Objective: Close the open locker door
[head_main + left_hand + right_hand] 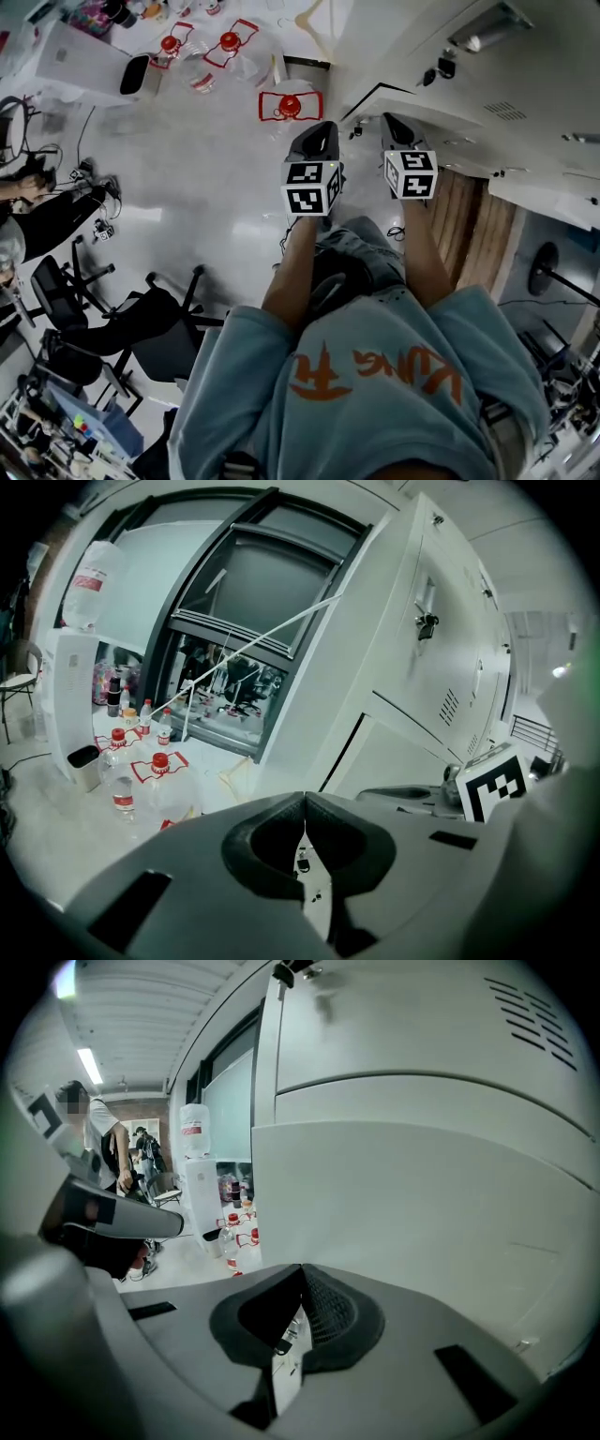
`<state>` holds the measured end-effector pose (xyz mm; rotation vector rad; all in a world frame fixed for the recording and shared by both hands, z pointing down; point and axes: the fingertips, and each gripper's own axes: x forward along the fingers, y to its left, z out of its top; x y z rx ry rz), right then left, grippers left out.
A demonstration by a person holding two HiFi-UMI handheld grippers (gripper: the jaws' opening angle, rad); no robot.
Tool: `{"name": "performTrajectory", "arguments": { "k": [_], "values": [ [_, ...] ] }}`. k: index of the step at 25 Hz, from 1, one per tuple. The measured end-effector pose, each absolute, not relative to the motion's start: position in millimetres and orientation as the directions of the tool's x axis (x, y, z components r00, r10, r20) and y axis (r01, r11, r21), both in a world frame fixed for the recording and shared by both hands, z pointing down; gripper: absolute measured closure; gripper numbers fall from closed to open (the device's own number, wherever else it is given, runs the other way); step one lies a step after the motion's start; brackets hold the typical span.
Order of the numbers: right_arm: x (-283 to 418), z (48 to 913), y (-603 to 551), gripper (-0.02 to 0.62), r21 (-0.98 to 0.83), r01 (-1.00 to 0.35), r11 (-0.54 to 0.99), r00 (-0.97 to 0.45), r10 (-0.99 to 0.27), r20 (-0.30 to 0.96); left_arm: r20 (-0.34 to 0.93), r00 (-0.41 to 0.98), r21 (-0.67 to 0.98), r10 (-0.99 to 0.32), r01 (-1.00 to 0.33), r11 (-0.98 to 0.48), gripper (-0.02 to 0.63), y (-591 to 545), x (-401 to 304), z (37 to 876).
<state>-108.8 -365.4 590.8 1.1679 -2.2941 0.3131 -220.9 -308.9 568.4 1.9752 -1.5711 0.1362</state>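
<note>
White lockers fill the upper right of the head view. In the right gripper view a white locker door stands close in front and covers most of the picture, its left edge upright. My right gripper is shut and empty, its tip close to the door; I cannot tell whether it touches. My left gripper hangs beside it, a little further from the lockers. Its jaws are shut on nothing. The left gripper view shows locker doors, one with a key lock.
Large water bottles with red caps stand on the grey floor ahead of the left gripper. A white water dispenser stands by a dark window frame. Office chairs and people are at the left.
</note>
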Motion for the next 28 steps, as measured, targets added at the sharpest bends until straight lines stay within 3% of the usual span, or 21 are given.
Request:
{"name": "performTrajectory", "arguments": {
  "k": [19,28],
  "values": [
    [-92.9,571.6,-390.5,0.597,0.079,-0.818,0.569,-0.435,-0.704,0.562,0.314,0.357,0.303,-0.880,-0.916,-0.264,0.586,-363.6,-201.5,504.4],
    [-86.1,532.2,-388.0,0.597,0.058,-0.788,0.613,-0.515,-0.707,0.485,0.260,0.347,0.271,-0.901,-0.922,-0.277,0.586,-372.6,-201.3,469.6]
  ]
}}
